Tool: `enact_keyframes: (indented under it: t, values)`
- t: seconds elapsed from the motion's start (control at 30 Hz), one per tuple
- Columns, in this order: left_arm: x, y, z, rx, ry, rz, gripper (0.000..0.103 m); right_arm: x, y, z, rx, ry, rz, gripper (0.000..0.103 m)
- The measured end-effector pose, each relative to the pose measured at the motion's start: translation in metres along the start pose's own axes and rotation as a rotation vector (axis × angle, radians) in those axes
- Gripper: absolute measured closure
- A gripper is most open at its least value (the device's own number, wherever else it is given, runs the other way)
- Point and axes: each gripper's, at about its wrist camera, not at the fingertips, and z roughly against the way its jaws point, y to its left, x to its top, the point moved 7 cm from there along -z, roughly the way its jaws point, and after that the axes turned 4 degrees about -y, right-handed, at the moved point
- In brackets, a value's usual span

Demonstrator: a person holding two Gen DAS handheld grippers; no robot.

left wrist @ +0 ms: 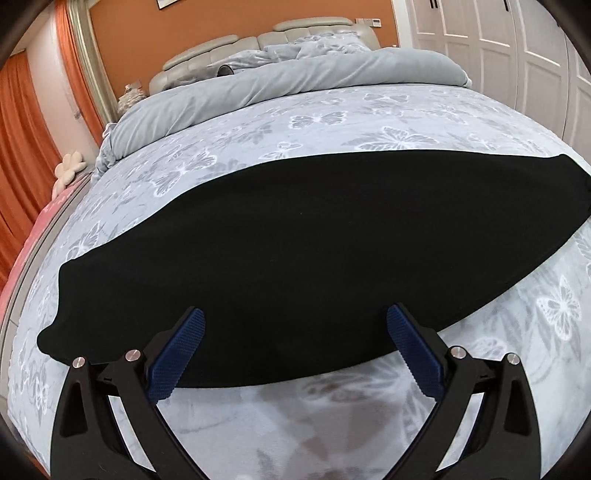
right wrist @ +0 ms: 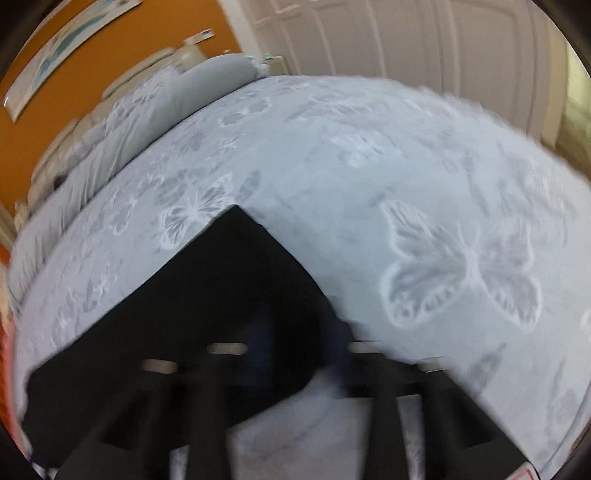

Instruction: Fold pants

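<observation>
The black pants (left wrist: 295,251) lie flat across the bed, folded into one long band running left to right. My left gripper (left wrist: 295,325) is open, its blue pads (left wrist: 181,354) spread wide just above the band's near edge, holding nothing. In the right wrist view the picture is motion-blurred; one squared end of the pants (right wrist: 207,295) lies on the bed. My right gripper (right wrist: 299,354) hovers over that end near its right edge; its fingers are smeared dark shapes and I cannot tell how the jaws stand.
The bed cover (left wrist: 332,122) is pale grey with butterfly print. A rolled grey duvet (left wrist: 280,85) lies near the headboard. Orange curtains (left wrist: 22,155) hang at left, white wardrobe doors (left wrist: 480,33) at right.
</observation>
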Motion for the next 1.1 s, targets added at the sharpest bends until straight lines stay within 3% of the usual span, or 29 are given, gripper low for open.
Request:
enact_keyframes:
  t: [0.1, 0.17, 0.23, 0.27, 0.3, 0.33, 0.37, 0.4, 0.47, 0.67, 0.73, 0.8, 0.9, 0.93, 1.0, 1.1]
  values:
    - [0.004, 0.007, 0.000, 0.001, -0.003, 0.025, 0.006, 0.018, 0.019, 0.041, 0.039, -0.111, 0.041, 0.090]
    - [0.005, 0.013, 0.000, 0.003, -0.004, 0.043, 0.006, 0.017, 0.020, 0.053, 0.000, -0.138, 0.090, 0.089]
    - [0.006, 0.019, -0.001, 0.009, 0.000, 0.060, 0.006, -0.001, 0.007, 0.024, -0.093, -0.023, 0.144, 0.084]
    - [0.006, 0.021, -0.001, 0.012, 0.003, 0.066, 0.006, -0.013, -0.003, 0.006, -0.115, 0.059, 0.133, 0.075]
    - [0.006, 0.026, -0.001, 0.022, 0.005, 0.078, 0.006, -0.017, -0.008, -0.001, -0.098, 0.086, 0.102, 0.075]
    - [0.006, 0.030, -0.002, 0.028, 0.010, 0.091, 0.006, -0.011, -0.009, 0.009, -0.084, 0.053, 0.081, 0.073]
    - [0.006, 0.034, -0.002, 0.025, 0.012, 0.109, 0.006, -0.002, -0.008, 0.024, -0.077, -0.002, 0.073, 0.060]
    - [0.007, 0.037, -0.001, 0.020, 0.014, 0.129, 0.006, 0.005, -0.008, 0.038, -0.066, -0.064, 0.064, 0.035]
    - [0.008, 0.043, 0.001, 0.007, 0.019, 0.169, 0.006, 0.011, -0.010, 0.050, -0.059, -0.131, 0.042, 0.016]
    - [0.004, 0.052, 0.000, 0.017, 0.050, 0.220, 0.006, -0.015, -0.026, -0.003, -0.042, 0.082, -0.074, 0.016]
    - [0.002, 0.054, 0.001, 0.033, 0.055, 0.213, 0.006, -0.016, -0.018, -0.004, -0.030, 0.065, -0.088, 0.017]
    - [0.001, 0.056, 0.001, 0.043, 0.059, 0.213, 0.006, -0.017, -0.009, -0.003, 0.028, 0.069, -0.102, 0.028]
    - [0.001, 0.060, 0.000, 0.048, 0.064, 0.226, 0.006, -0.018, -0.003, -0.007, 0.038, 0.066, -0.147, 0.029]
    - [0.001, 0.061, 0.000, 0.049, 0.068, 0.230, 0.006, -0.018, -0.002, -0.009, 0.031, 0.058, -0.148, 0.033]
    - [-0.001, 0.064, -0.001, 0.056, 0.075, 0.235, 0.006, -0.017, 0.000, -0.013, 0.047, 0.064, -0.166, 0.073]
    - [-0.001, 0.069, -0.003, 0.068, 0.085, 0.241, 0.006, -0.015, 0.007, -0.015, 0.095, 0.075, -0.235, 0.083]
